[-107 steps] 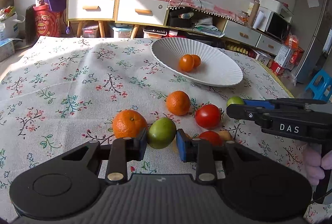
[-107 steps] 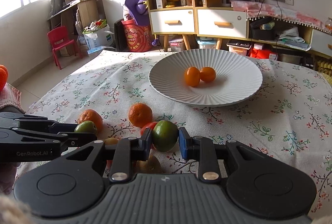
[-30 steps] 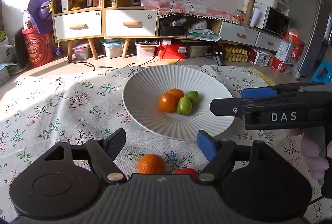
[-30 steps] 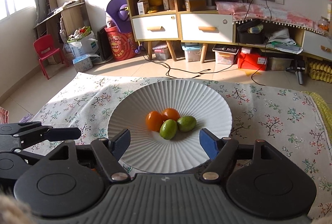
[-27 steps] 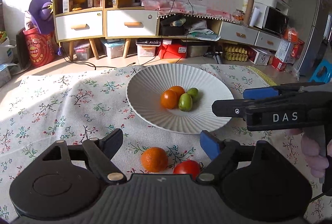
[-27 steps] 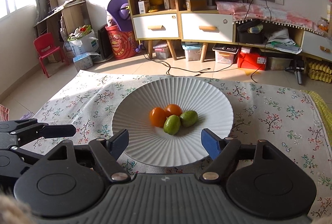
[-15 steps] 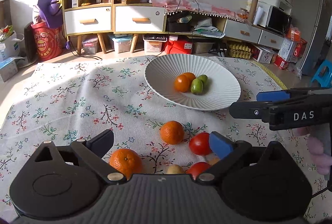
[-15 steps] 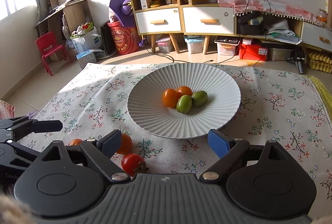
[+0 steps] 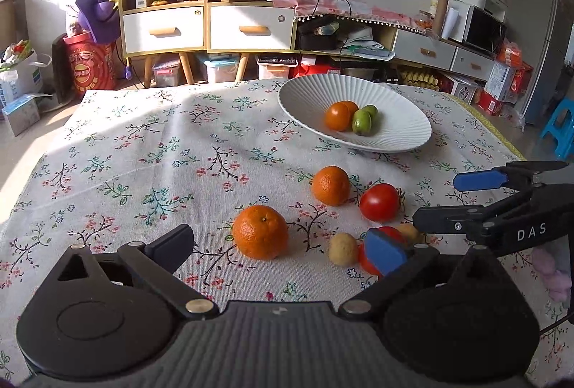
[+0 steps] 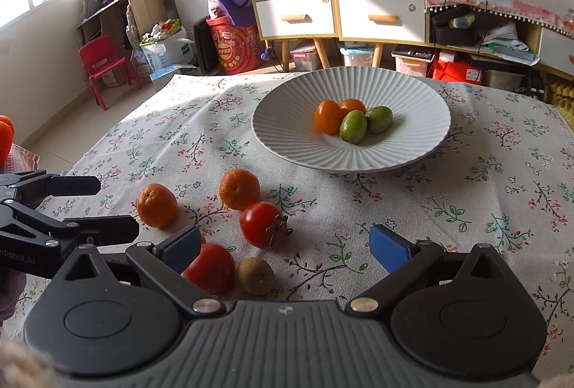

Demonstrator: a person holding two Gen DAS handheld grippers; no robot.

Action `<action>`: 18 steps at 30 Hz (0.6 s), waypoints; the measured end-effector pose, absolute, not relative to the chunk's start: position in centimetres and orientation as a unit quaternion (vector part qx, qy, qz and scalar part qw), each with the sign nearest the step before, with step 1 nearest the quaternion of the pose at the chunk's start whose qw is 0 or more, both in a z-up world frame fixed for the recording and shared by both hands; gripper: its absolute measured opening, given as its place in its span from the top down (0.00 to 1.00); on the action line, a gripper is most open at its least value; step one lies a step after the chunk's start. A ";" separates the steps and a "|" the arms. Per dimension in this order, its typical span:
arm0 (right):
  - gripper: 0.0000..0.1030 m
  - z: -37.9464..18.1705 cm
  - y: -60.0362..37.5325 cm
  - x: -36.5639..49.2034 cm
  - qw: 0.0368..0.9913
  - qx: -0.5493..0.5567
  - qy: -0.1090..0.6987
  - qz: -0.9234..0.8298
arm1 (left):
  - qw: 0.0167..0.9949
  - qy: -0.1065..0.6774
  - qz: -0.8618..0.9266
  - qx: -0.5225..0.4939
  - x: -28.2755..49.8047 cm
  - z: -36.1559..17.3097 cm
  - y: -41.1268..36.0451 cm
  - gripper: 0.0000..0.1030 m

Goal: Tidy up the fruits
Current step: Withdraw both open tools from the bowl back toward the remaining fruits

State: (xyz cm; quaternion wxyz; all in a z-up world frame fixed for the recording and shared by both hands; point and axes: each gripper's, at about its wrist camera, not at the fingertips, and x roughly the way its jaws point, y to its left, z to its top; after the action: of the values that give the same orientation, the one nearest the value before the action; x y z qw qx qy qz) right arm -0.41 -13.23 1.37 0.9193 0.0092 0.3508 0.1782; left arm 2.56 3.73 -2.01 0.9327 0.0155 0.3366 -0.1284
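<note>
A floral-print tablecloth (image 9: 150,151) covered the table before yellow-framed white drawers (image 9: 208,27); loose oranges (image 9: 260,232) lay near the ribbed white plate (image 10: 287,144); left gripper (image 9: 280,244) and right gripper (image 10: 285,246) gaped, jaws just opening, empty

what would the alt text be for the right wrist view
The open right gripper, holding nothing, hangs over a floral tablecloth above two tomatoes, two mandarins and a brown kiwi. Beyond, a ribbed white plate holds two orange and two green fruits; the open left gripper is at the left edge.
</note>
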 end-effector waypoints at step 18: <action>0.02 0.2 -12.4 -1.1 0.919 -0.004 0.347 0.188 | 0.935 0.342 -0.095 0.002 3.5 -4.7 5.2 0.00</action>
State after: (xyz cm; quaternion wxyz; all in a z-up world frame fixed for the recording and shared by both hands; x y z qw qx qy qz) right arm -1.08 -12.36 0.20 0.9188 -0.0043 0.3472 0.1877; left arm 3.50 5.24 -4.65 0.9350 0.0019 0.3416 -0.0948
